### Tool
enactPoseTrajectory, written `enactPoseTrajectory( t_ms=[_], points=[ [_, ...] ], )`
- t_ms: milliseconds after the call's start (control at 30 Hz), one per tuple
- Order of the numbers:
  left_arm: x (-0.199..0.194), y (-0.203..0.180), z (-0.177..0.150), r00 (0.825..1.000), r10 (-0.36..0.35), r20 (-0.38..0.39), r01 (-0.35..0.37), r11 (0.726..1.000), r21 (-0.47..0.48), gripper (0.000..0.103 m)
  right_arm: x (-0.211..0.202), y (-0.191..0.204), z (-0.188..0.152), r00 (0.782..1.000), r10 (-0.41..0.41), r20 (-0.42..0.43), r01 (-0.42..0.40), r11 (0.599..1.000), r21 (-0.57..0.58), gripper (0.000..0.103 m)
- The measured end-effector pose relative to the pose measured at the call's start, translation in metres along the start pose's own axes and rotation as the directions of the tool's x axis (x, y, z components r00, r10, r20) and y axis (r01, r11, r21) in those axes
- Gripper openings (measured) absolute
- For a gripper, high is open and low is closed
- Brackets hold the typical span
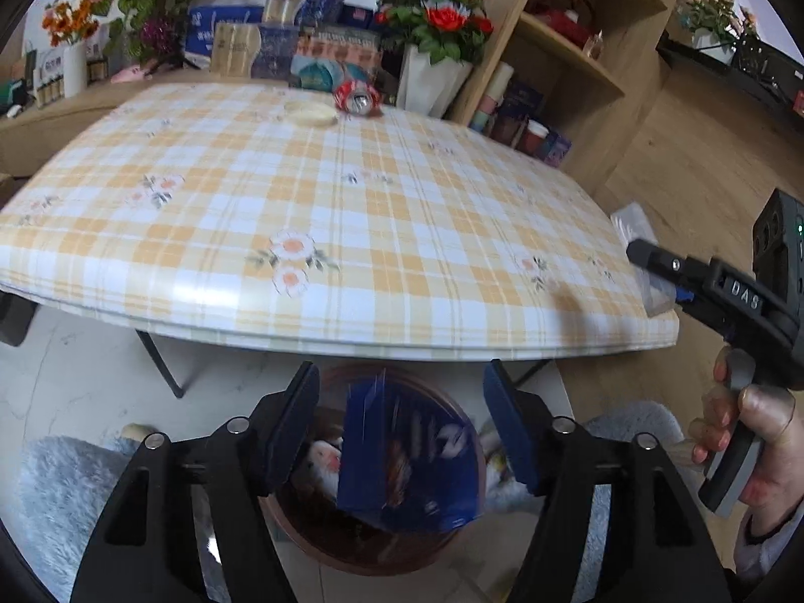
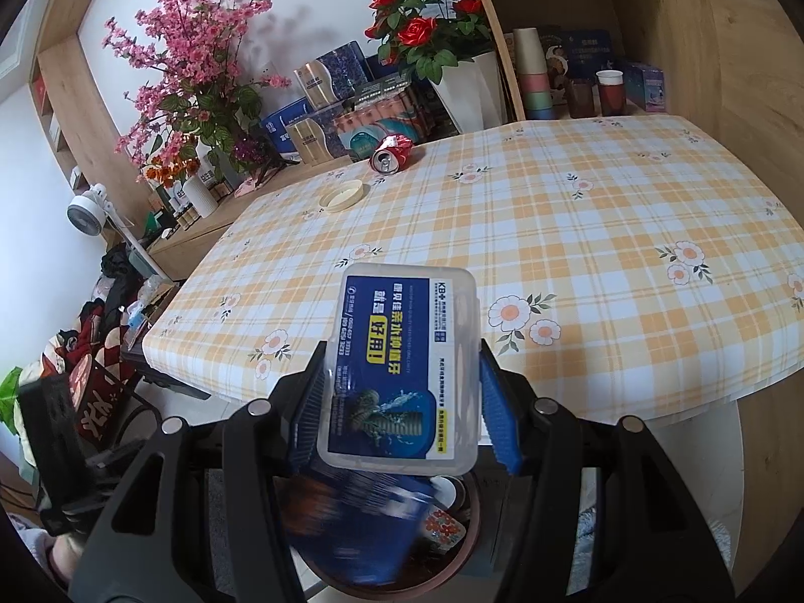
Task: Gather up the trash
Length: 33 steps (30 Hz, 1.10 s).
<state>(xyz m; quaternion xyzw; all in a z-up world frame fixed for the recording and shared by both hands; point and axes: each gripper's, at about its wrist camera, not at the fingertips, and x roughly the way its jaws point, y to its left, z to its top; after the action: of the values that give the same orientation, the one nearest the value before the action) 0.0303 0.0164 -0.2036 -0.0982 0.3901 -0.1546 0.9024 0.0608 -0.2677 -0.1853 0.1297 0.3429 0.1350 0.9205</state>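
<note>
My left gripper is open above a brown round bin on the floor; a blurred blue packet is between its fingers and apart from them, over the bin. My right gripper is shut on a clear plastic box with a blue label, held above the same bin, where the blue packet also shows. A crushed red can and a pale round lid lie at the far side of the checked table.
Boxes, flower vases and a wooden shelf stand behind the table. A grey fluffy rug lies on the floor by the bin. Clutter and a small fan sit to the table's left in the right wrist view.
</note>
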Motion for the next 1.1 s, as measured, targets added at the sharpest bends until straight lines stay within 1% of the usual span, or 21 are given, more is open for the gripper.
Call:
enactPoseTrajectory(
  t_ms=[33, 133, 167, 233, 367, 467, 600, 633, 867, 967, 1100],
  points=[
    [-0.003, 0.001, 0.002, 1.0, 0.017, 0.014, -0.018, 1.0, 0.006, 0.068, 0.0, 0.001, 0.0, 1.0, -0.003, -0.001, 0.003, 1.0, -0.005, 0.056],
    [-0.014, 0.004, 0.009, 0.996, 0.062, 0.059, -0.063, 0.998, 0.014, 0.078, 0.001, 0.003, -0.002, 1.0, -0.003, -0.006, 0.003, 1.0, -0.01, 0.056],
    [-0.019, 0.006, 0.011, 0.994, 0.081, 0.078, -0.082, 0.996, 0.016, 0.083, 0.001, 0.004, -0.003, 1.0, -0.003, -0.008, 0.002, 1.0, -0.013, 0.056],
    [-0.027, 0.008, 0.015, 0.988, 0.111, 0.105, -0.114, 0.993, 0.019, 0.088, 0.001, 0.008, -0.004, 1.0, -0.004, -0.013, 0.003, 1.0, -0.028, 0.056],
    [-0.044, 0.012, 0.02, 0.969, 0.183, 0.168, -0.19, 0.981, 0.03, 0.093, 0.002, 0.016, -0.006, 1.0, 0.001, -0.017, -0.002, 0.999, -0.051, 0.056],
    [-0.054, 0.016, 0.023, 0.954, 0.223, 0.199, -0.232, 0.972, 0.024, 0.097, 0.002, 0.023, -0.008, 1.0, 0.007, -0.025, -0.009, 0.997, -0.071, 0.056],
    [-0.062, 0.024, 0.023, 0.944, 0.25, 0.216, -0.256, 0.967, 0.0, 0.097, 0.004, 0.033, -0.012, 0.999, 0.015, -0.039, -0.019, 0.995, -0.099, 0.056],
    [-0.063, 0.026, 0.023, 0.939, 0.265, 0.219, -0.27, 0.963, -0.007, 0.097, 0.005, 0.036, -0.013, 0.999, 0.018, -0.044, -0.023, 0.994, -0.104, 0.056],
    [-0.066, 0.035, 0.023, 0.916, 0.343, 0.208, -0.342, 0.939, -0.038, 0.097, 0.012, 0.054, -0.021, 0.996, 0.037, -0.084, -0.05, 0.987, -0.153, 0.057],
    [-0.067, 0.039, 0.021, 0.91, 0.36, 0.206, -0.357, 0.933, -0.052, 0.097, 0.017, 0.06, -0.025, 0.994, 0.041, -0.105, -0.058, 0.985, -0.165, 0.057],
    [-0.067, 0.044, 0.019, 0.908, 0.372, 0.195, -0.365, 0.928, -0.072, 0.097, 0.024, 0.067, -0.031, 0.99, 0.045, -0.131, -0.068, 0.981, -0.179, 0.057]
  ],
)
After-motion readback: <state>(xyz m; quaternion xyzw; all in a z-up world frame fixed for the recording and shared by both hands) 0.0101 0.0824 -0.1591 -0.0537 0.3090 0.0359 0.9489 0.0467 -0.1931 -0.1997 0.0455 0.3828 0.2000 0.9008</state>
